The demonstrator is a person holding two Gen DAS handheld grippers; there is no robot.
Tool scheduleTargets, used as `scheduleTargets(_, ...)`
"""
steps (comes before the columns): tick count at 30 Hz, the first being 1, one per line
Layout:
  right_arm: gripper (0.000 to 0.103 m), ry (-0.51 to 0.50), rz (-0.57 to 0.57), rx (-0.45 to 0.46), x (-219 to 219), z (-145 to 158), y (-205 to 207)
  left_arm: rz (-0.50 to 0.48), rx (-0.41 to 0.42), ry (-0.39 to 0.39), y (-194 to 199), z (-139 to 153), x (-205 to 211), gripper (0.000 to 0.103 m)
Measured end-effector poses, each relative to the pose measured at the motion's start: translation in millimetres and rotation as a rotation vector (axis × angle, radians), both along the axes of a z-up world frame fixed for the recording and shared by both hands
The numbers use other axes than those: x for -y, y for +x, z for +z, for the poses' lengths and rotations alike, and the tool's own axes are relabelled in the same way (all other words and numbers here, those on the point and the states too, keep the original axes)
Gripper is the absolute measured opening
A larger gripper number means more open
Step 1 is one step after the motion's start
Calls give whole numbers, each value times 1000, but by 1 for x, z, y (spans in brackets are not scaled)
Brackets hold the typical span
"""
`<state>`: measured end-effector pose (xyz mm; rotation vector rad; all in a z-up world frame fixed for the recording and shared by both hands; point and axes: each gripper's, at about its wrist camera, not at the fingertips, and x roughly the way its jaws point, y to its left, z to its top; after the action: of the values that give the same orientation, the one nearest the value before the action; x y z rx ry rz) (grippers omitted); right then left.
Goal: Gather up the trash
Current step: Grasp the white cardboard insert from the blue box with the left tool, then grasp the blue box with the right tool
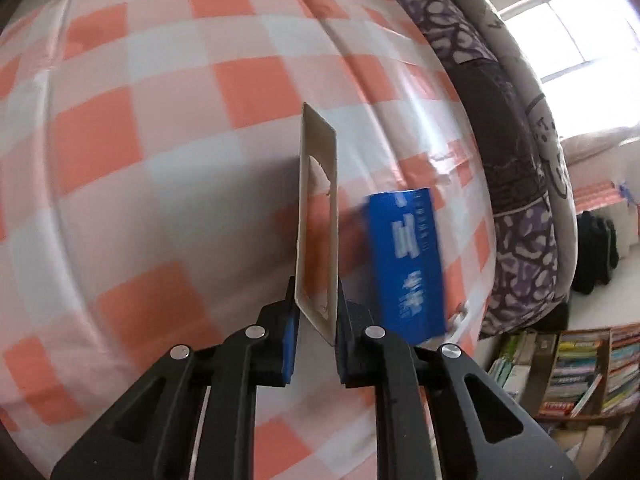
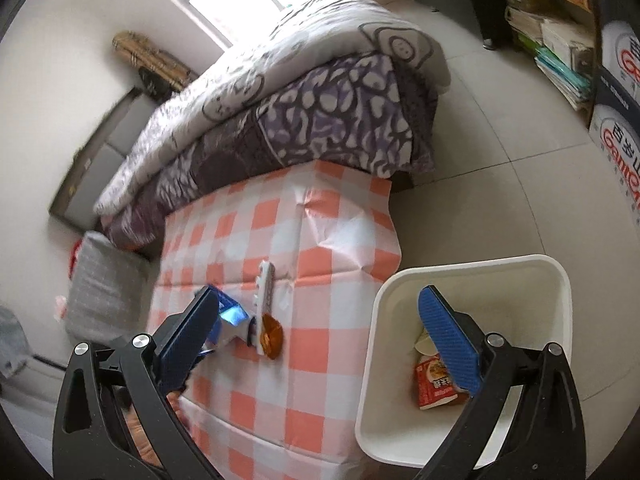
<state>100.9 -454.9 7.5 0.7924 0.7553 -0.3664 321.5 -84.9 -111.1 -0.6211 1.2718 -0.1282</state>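
Observation:
My left gripper [image 1: 316,300] is shut on the lower end of a thin cream card insert [image 1: 318,132] with a cut-out, held on edge above the orange-and-white checked cloth [image 1: 160,160]. A blue box [image 1: 408,264] lies on the cloth just to its right. My right gripper [image 2: 320,292] is open wide and holds nothing, over the table's edge and the white bin [image 2: 472,264]. The bin holds a red packet [image 2: 434,384] and a cream lid. In the right wrist view the blue box [image 2: 232,312] is half hidden by a finger, beside a white notched strip [image 2: 266,284] and an orange piece [image 2: 272,336].
Folded purple and white quilts [image 2: 320,100] lie on the table's far end. A grey cushion [image 2: 104,288] is on the floor to the left. Bookshelves [image 1: 580,368] and printed cartons [image 2: 620,140] stand across the tiled floor [image 2: 500,160].

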Motion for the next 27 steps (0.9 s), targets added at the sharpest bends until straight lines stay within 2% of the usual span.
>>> scheduleTargets(4, 96, -51, 55, -52, -21, -6, 14, -33, 21, 14, -29, 9, -31, 15)
scheduleTargets(9, 96, -175, 169, -114, -70, -12, 39, -89, 49, 62, -82, 32, -73, 15)
scheduleTargets(11, 96, -264, 268, -118, -102, -15, 51, -90, 71, 20, -107, 47, -95, 15)
scheduleTargets(13, 96, -407, 373, -142, -136, -21, 64, -91, 103, -18, -127, 60, -114, 15)
scheduleTargets(15, 96, -498, 447, -171, -161, -31, 82, -91, 155, 13, -145, 71, -132, 15)
scheduleTargets(19, 96, -587, 573, -207, -198, -47, 137, -82, 206, 33, -154, 84, -147, 15)
scheduleTargets(23, 96, -669, 659, -251, -221, -61, 186, -98, 309, 55, -152, 111, -152, 15)
scheduleTargets(27, 96, -669, 709, -319, -233, -84, 225, -125, 344, 72, -151, 123, -157, 15)
